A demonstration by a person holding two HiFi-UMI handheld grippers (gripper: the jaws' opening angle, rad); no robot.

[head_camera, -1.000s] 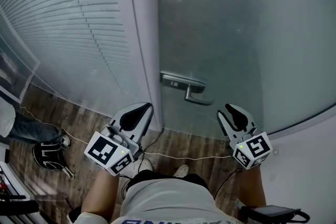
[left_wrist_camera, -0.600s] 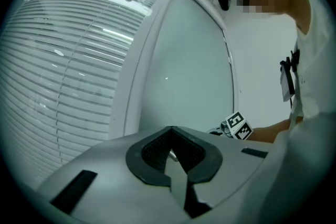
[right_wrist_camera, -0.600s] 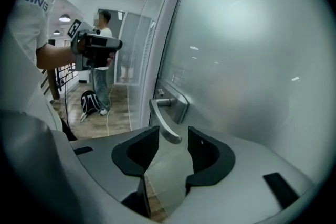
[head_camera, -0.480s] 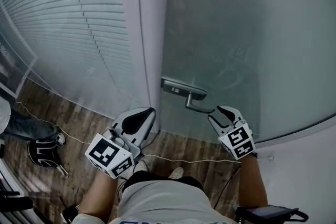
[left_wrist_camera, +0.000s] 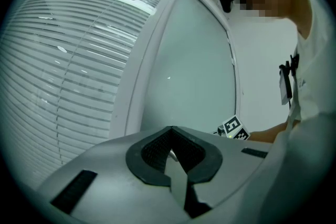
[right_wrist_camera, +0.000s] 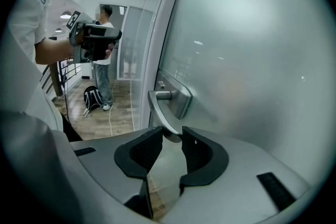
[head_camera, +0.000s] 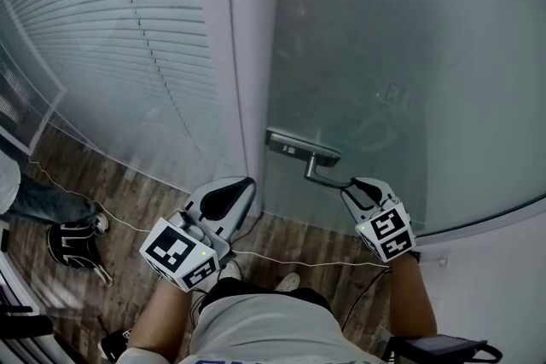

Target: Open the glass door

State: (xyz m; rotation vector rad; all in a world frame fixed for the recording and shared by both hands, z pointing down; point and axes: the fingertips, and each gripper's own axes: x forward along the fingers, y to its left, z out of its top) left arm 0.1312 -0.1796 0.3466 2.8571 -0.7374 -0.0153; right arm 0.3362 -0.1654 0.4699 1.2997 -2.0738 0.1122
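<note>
Tip of lever handle [right_wrist_camera: 159, 115] between parted jaws of right gripper [right_wrist_camera: 172, 136], glass door [right_wrist_camera: 247, 60] beyond; left gripper [left_wrist_camera: 171, 136], jaws together, faces door frame [left_wrist_camera: 131, 81].

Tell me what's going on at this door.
A person stands at a frosted glass door with a gripper in each hand. The right gripper is at the door's metal lever handle. Its jaws are apart, with the free end of the lever at the gap between them, not clamped. The left gripper is held low by the door frame, jaws together and holding nothing. The door looks shut.
</note>
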